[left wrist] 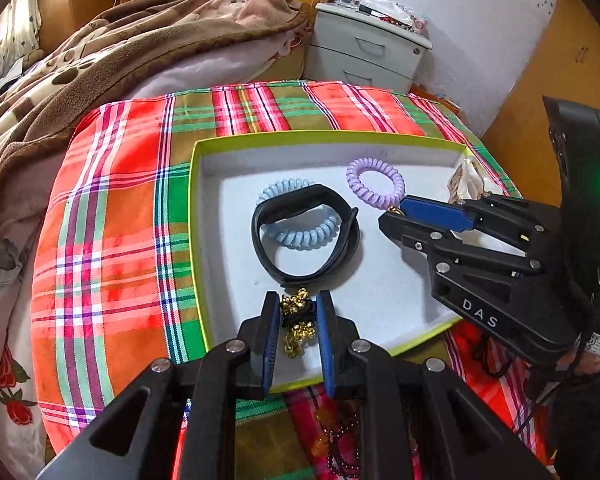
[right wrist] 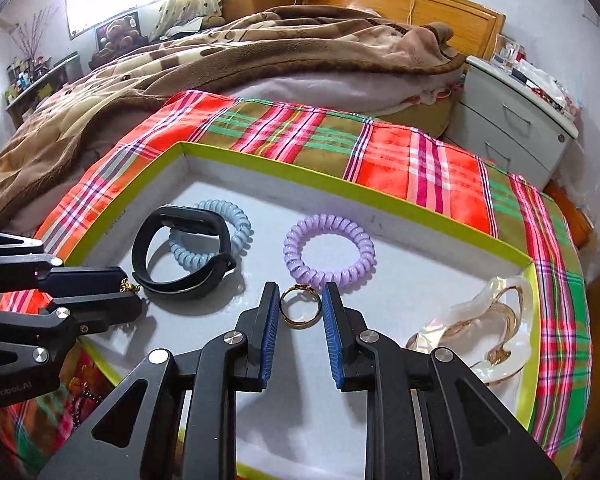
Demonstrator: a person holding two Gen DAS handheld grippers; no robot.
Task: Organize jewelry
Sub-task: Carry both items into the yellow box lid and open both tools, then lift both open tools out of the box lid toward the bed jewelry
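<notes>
Left wrist view: left gripper (left wrist: 298, 310) pinching a gold bead chain (left wrist: 296, 322) with a black band, low over the near edge of the green-rimmed tray (left wrist: 196, 200); presumably carried there for deposit. Already lying in the tray: black wristband (left wrist: 306, 236) overlapping a blue coil tie (left wrist: 300, 220), purple coil tie (left wrist: 376, 182) further right. Right gripper (left wrist: 392, 216) at the purple tie's near edge. More beads (left wrist: 340, 440) on the cloth outside the tray, judged not yet sorted.

Right wrist view: right gripper (right wrist: 300, 308) pinching a gold ring (right wrist: 300, 306) across its width, just above the tray floor, just beside the purple coil tie (right wrist: 330, 252). Clear shell-shaped dish (right wrist: 476, 336) in the tray's right corner, holding a fine gold piece. Left gripper (right wrist: 128, 292) at left, gold links showing at its tip.

Surface and room: tray on a plaid cloth (right wrist: 420, 160) spread over a bed; brown blanket (right wrist: 220, 56) behind, pale nightstand (right wrist: 512, 120) at right, wooden headboard (right wrist: 420, 4) beyond.
</notes>
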